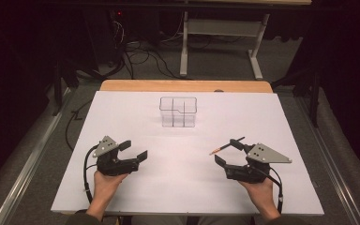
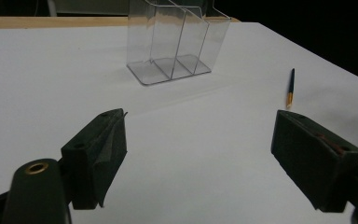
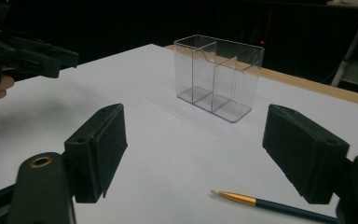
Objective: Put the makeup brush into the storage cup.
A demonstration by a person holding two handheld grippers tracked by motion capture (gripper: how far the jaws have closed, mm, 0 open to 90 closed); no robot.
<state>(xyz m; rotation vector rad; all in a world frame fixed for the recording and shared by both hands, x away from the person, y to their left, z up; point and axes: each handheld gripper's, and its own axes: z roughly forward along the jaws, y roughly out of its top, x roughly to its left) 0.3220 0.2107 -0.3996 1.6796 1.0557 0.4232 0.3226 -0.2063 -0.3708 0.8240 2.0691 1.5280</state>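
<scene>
This looks like a lab or recording room: dark walls all round, a white sheet [image 1: 122,112] covering a wooden table [image 1: 136,86], grey carpet floor [image 1: 215,61], tangled black cables [image 1: 140,58] trailing beside equipment with a small red light [image 1: 118,13], and the grey metal legs of another bench [image 1: 183,47] behind
</scene>
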